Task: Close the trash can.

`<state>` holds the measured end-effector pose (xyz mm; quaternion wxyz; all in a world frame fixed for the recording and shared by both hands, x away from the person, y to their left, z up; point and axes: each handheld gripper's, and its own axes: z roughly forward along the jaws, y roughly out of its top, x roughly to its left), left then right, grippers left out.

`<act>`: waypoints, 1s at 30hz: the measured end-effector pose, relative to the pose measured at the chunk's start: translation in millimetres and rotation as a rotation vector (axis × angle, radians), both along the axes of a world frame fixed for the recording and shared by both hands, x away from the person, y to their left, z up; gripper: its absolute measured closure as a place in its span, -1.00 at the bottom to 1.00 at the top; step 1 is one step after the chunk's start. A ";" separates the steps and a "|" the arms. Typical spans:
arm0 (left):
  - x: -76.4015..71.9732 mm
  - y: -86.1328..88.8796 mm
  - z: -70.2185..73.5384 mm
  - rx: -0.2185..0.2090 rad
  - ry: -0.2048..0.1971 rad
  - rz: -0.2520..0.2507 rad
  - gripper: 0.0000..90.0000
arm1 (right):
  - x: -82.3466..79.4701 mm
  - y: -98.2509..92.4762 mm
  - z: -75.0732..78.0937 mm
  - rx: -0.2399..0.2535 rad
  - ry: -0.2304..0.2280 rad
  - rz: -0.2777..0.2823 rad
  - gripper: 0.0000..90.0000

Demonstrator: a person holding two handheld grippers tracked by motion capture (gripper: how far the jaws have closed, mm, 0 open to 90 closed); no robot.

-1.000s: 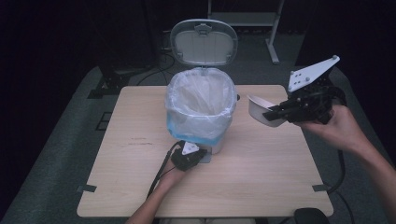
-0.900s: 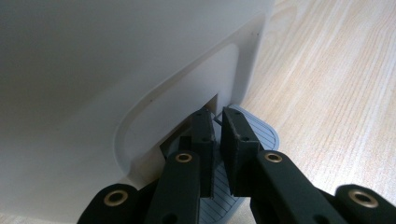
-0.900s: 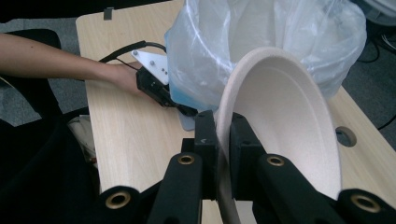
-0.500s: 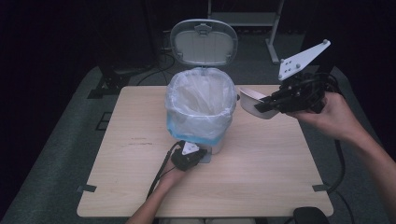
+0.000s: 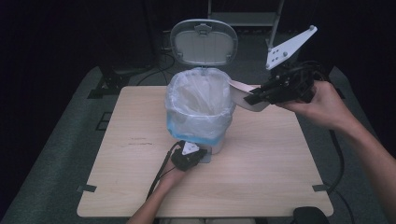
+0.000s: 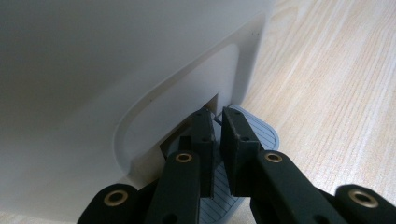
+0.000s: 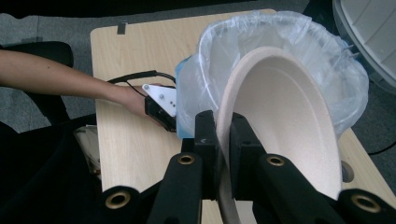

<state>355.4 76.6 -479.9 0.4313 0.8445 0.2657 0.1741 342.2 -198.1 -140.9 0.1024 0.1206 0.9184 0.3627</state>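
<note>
A white pedal bin (image 5: 201, 116) lined with a clear bag stands mid-table, its lid (image 5: 204, 42) raised. My left gripper (image 5: 200, 155) rests at the bin's foot. In the left gripper view its jaws (image 6: 216, 114) are shut with nothing between them, lying on the grey ribbed pedal (image 6: 264, 135) against the bin wall (image 6: 116, 70). My right gripper (image 5: 250, 99) is shut on the rim of a beige paper bowl (image 5: 240, 93), held tilted at the bin's right rim. In the right gripper view the bowl (image 7: 289, 126) stands on edge in front of the bag opening (image 7: 280, 32), gripped by the jaws (image 7: 222, 123).
The wooden table (image 5: 280, 163) has bare surface on both sides of the bin. Cables trail from both grippers. A dark chair and a metal stand sit beyond the table's far edge. The left gripper (image 7: 161, 105) and forearm also appear in the right gripper view.
My right gripper has carried the bowl left and upward, from beside the bin to its right rim. The left gripper has stayed on the pedal and the lid remains up.
</note>
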 end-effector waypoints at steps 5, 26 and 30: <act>0.0 0.0 0.0 0.000 0.000 0.000 0.87 | 2.4 8.0 5.2 -0.005 -0.001 0.009 0.85; 0.4 0.4 0.0 -0.005 0.008 0.000 0.87 | 20.5 43.5 23.2 -0.034 -0.006 0.036 0.85; 0.3 0.2 0.0 -0.004 0.005 0.001 0.87 | 24.9 51.1 24.4 -0.043 -0.016 0.046 0.85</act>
